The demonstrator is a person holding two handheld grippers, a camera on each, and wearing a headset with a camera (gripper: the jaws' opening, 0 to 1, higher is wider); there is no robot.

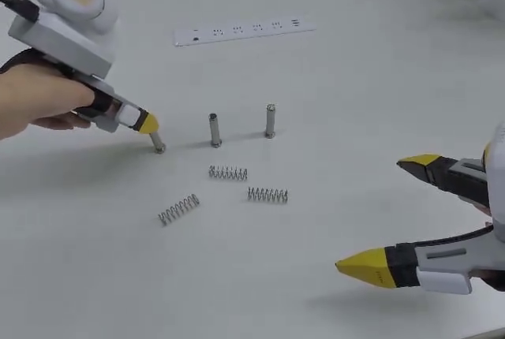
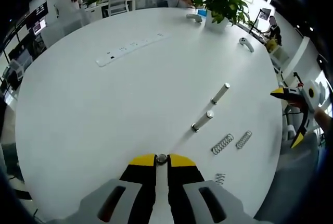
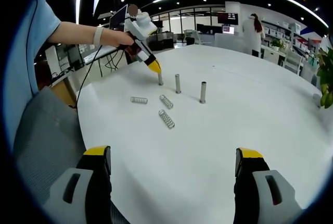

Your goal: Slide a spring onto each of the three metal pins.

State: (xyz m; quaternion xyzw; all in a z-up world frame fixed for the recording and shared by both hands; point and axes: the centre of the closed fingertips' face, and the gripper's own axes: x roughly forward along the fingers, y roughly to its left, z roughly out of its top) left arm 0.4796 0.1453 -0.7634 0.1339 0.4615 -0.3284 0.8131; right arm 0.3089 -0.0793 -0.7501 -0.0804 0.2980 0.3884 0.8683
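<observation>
Springs [image 1: 228, 173] x3 lie loose on table [image 1: 355, 79], just in front of pin row, none fitted. Prob. light, thin wire, squashy, roll-prone: grip mid-coil, gently. L gripper [image 1: 148, 124] jaws pinched on end pin [image 1: 158, 143] top. R gripper [image 1: 379, 214] jaws wide, empty.

Three silver metal pins stand upright in a row on the white counter [image 1: 371, 79]. Middle pin [image 1: 214, 130]; left pin [image 1: 158, 146] beside it, head between left claw [image 1: 151, 128] tips; right pin [image 1: 271, 121] on its other side. Three loose coils lie flat: near spring [image 1: 228, 173] just in front of middle pin, front-right spring [image 1: 267, 195], front-left spring [image 1: 179, 209].
</observation>
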